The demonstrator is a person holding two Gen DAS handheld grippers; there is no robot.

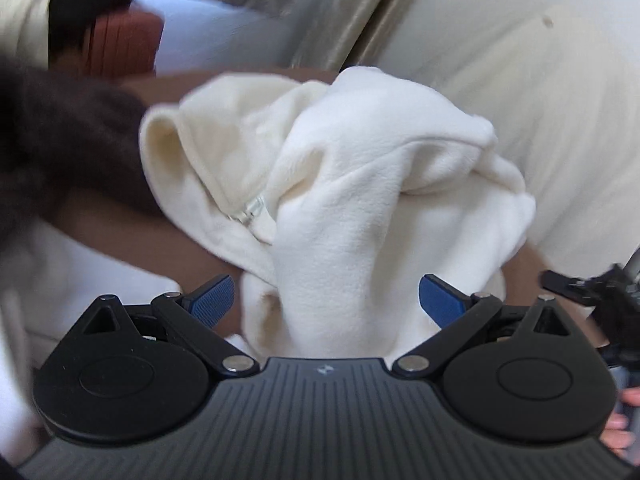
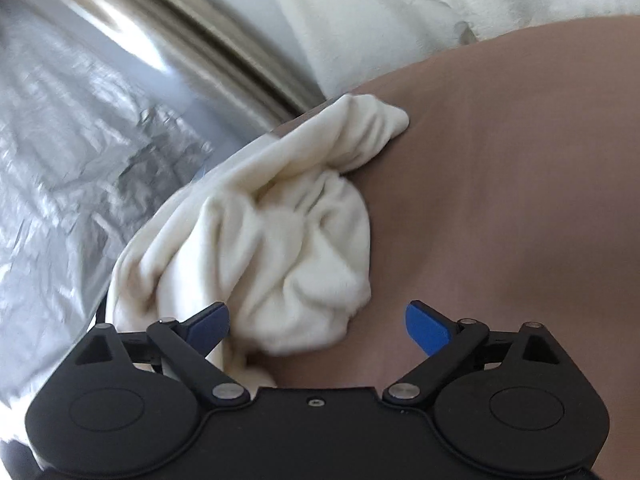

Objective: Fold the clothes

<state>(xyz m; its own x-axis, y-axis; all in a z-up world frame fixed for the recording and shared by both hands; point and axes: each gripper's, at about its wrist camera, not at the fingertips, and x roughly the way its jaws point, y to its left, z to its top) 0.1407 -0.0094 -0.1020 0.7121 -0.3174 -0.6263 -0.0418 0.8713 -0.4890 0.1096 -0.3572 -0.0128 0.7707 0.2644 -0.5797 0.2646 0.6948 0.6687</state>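
A cream fleece garment (image 1: 352,200) with a zipper (image 1: 252,210) lies bunched on a brown surface (image 1: 192,264). My left gripper (image 1: 326,300) is open, its blue pads (image 1: 212,298) spread on either side of the fleece, which reaches back between them to the gripper body. In the right wrist view the same crumpled fleece (image 2: 288,248) sits left of centre on the brown surface (image 2: 520,200). My right gripper (image 2: 318,322) is open too; its left pad (image 2: 210,322) touches the cloth and its right pad (image 2: 426,326) is over bare surface.
A dark brown fuzzy cloth (image 1: 60,152) lies at the left. White bedding (image 1: 540,100) is at the right and far side. A silvery foil sheet (image 2: 80,160) and a metal rail (image 2: 208,52) run along the left. The other gripper (image 1: 600,292) and fingers of a hand (image 1: 624,420) show at the right edge.
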